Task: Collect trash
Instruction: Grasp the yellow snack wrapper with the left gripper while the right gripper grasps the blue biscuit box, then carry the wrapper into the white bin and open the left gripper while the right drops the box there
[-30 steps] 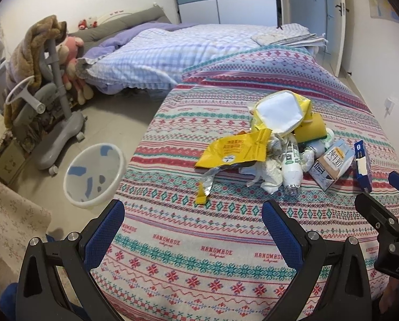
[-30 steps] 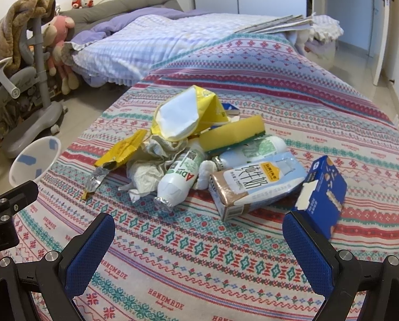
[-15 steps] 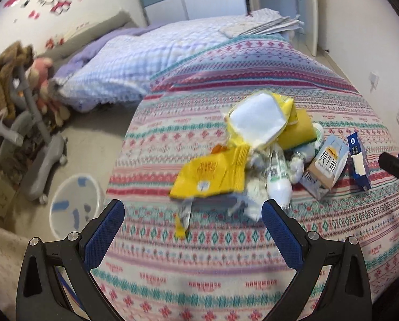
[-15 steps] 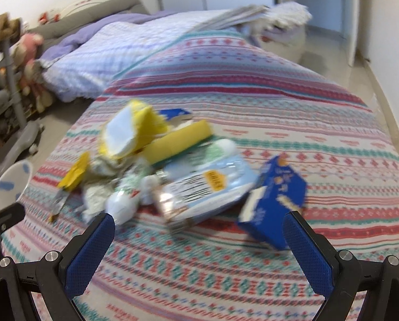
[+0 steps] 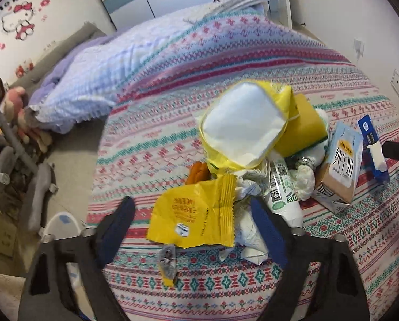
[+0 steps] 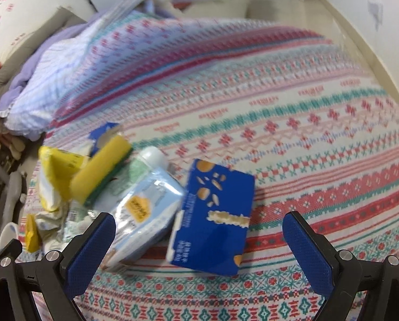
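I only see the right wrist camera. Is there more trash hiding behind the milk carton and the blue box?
Observer: Yes. A flat yellow snack wrapper lies at the pile's near edge, between the open fingers of the left tool.
Child: Anything tiny I might miss?
Observer: A small orange scrap sits against the torn-open yellow bag, just beyond the wrapper.
Child: Is that all?
Observer: No. A crumpled silver-and-yellow foil strip lies on the patterned blanket, at the wrapper's near edge.
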A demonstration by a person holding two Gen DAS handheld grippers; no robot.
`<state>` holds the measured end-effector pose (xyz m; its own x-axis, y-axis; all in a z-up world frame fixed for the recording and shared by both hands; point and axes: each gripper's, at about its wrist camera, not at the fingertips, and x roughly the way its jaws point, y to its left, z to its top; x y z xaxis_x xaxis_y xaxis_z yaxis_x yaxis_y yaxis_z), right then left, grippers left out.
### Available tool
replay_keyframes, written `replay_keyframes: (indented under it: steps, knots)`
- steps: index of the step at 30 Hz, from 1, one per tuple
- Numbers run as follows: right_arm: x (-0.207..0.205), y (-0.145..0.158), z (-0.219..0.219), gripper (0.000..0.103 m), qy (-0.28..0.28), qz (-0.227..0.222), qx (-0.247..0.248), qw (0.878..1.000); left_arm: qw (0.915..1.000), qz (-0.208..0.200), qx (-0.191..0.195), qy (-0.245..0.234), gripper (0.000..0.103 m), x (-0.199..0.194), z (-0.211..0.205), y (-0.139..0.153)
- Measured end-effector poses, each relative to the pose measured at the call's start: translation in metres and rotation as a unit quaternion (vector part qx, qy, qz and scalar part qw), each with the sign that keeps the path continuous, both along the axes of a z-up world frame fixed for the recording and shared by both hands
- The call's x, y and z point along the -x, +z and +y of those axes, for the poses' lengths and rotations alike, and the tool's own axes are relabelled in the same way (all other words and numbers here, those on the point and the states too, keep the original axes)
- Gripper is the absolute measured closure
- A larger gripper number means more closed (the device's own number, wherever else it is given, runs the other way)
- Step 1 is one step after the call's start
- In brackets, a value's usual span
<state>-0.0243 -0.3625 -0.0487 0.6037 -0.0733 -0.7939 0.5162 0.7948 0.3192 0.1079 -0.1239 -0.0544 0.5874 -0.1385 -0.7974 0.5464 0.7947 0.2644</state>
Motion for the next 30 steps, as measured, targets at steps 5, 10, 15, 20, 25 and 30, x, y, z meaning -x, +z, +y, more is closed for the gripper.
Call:
replay_keyframes:
  steps: [5,10,15,20,25,30]
  knots:
    - [-0.005,-0.019,-0.001,0.002,-0.009,0.05,-0.018,0.999,0.9979,0.05,0.04,-0.007,0.086,-0.01,0.005,-0.004]
    - [0.002,-0.031,-0.011,0.027,-0.028,0.068,-0.041,0.996,0.9936,0.067,0.091,0.01,0.086,-0.014,0.02,0.009]
    - [0.011,-0.034,-0.01,0.041,-0.011,0.041,-0.095,0.995,0.9896,0.075,0.122,0.014,0.087,-0.009,0.032,0.021]
    - [0.021,-0.024,-0.006,0.041,-0.011,0.031,-0.079,0.996,0.9816,0.086,0.169,0.023,0.088,-0.01,0.058,0.038]
    - [0.028,-0.017,-0.007,0.041,-0.015,0.013,-0.073,0.997,0.9647,0.111,0.234,0.044,0.088,-0.015,0.094,0.051]
    - [0.029,-0.014,-0.008,0.041,-0.02,-0.001,-0.074,0.997,0.9517,0.123,0.272,0.071,0.088,-0.024,0.126,0.055]
